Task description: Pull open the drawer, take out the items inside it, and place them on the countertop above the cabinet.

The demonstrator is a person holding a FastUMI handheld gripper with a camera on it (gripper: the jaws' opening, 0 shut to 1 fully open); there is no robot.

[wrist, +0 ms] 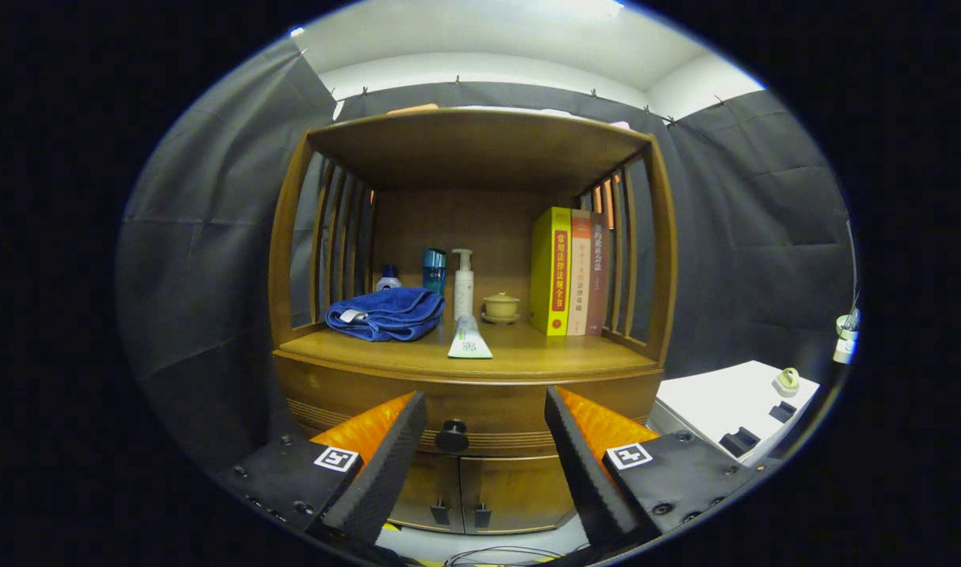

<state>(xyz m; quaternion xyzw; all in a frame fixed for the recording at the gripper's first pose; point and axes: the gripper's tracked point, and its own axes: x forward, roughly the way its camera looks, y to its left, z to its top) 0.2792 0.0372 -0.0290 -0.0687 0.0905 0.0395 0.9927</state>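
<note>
The gripper [484,429] is held level, facing the cabinet [473,315], fingers spread wide apart and empty. The drawer [480,413] is closed; its knob [452,435] sits between them, just ahead.

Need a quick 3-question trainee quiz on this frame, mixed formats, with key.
1. True or false: the drawer is already pulled open.
2. Multiple choice: what lies between the fingers of the hand-held gripper, just ahead of them? A) the blue towel B) the drawer knob C) the yellow book
3. Fill in: the tube lies on the countertop just to the ____ of the towel.

Key: 1. False; the drawer front sits flush with the cabinet. 2. B; the fingers are spread apart, the knob in the gap nearer the left finger, not gripped. 3. Right.
</note>
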